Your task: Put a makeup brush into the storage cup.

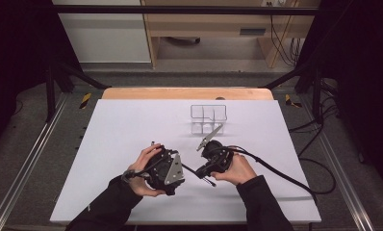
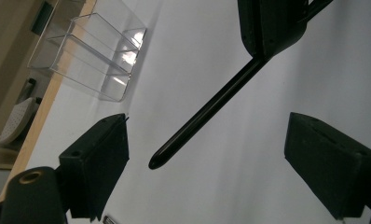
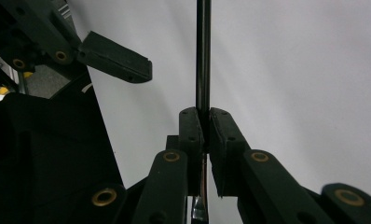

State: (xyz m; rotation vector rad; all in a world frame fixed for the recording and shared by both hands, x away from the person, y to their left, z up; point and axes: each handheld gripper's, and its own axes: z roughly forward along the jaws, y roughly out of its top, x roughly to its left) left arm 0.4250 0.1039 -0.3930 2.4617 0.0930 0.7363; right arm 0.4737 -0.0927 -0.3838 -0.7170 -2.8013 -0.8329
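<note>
Your right tongs (image 3: 202,122) pinched a thin black pen (image 3: 202,56) between their jaws, pressed together on its shaft. The pen stuck out toward your left tongs (image 2: 221,154), whose jaws stood spread wide, with the pen's rounded tip (image 2: 158,161) hanging between them and touching neither. Both tongs sat close together at the near middle of the white table (image 1: 122,125). A clear divided box (image 1: 208,118) stood farther off, just beyond your right tongs.

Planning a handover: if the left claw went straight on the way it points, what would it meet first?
Probably the black pen, held by the right claw: its tip lies between the open left claw. Depth is unclear.
</note>
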